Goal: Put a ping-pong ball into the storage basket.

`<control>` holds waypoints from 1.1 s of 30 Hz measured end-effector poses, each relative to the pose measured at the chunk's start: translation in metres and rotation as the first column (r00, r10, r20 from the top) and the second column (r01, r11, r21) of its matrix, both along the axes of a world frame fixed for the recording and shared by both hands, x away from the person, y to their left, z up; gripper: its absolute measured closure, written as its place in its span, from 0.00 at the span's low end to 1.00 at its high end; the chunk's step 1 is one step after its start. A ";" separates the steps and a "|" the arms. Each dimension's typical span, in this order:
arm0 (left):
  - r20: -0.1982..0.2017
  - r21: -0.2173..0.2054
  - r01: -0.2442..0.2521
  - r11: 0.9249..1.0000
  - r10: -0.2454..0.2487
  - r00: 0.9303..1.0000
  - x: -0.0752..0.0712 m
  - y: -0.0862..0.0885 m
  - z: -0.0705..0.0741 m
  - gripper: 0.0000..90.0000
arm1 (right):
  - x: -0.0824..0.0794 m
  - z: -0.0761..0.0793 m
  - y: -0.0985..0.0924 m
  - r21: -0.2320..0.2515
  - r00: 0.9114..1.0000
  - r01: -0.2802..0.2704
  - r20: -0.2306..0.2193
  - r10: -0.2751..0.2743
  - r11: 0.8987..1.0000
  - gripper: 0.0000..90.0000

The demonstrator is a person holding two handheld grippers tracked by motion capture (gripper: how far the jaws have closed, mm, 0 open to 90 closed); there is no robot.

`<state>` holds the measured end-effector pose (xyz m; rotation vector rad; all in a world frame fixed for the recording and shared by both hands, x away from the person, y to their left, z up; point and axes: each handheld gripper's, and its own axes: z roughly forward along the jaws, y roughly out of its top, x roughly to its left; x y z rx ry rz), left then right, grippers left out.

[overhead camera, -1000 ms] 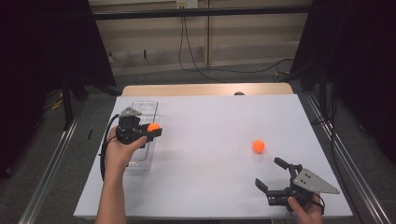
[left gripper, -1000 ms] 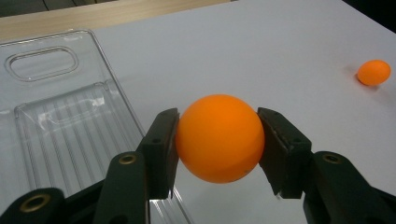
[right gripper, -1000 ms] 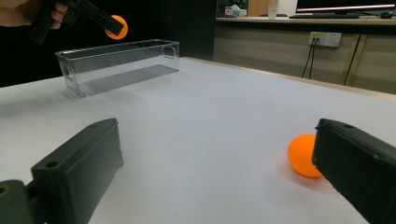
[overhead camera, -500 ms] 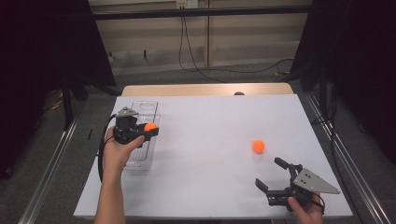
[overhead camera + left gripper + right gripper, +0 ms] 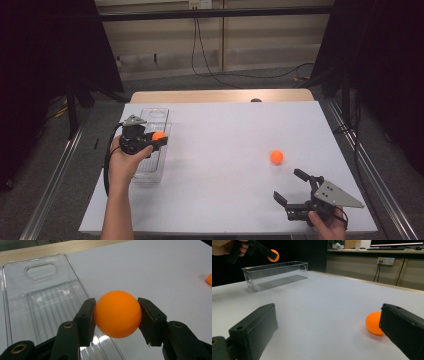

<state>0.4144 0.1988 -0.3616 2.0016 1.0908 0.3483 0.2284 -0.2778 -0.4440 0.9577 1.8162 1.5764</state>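
Between the pads of my left gripper [image 5: 117, 320] sits an orange ball [image 5: 117, 313], pinched on both sides, each black jaw pressed flat against it. In the high view I see that left gripper [image 5: 159, 139] held above the right long edge of the clear plastic bin [image 5: 150, 175], with the held ball [image 5: 158, 135] at about the rim line; from that angle I cannot tell for sure whether the ball is over the bin's inside or just over its wall. In the left gripper view the bin [image 5: 37, 302] lies below and to the left of the jaws, its ribbed floor bare and a handle slot cut into the far end.

My right gripper [image 5: 292, 192] rests low near the front right corner of the white table [image 5: 225, 150], jaws spread wide with nothing between them. A second orange ball [image 5: 276, 157] lies on the table just beyond it, apart from the jaws. In the right gripper view that ball [image 5: 373, 323] sits beside the inner face of the right jaw, partly hidden behind it, while across the table the bin [image 5: 274, 273] stands with the left gripper [image 5: 265, 251] and its ball [image 5: 274, 255] above it.
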 end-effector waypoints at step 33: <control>0.014 0.011 -0.051 0.999 0.051 0.999 0.001 0.014 -0.004 0.57 | 0.000 0.000 0.000 -0.001 1.000 -0.001 -0.001 0.001 1.000 0.01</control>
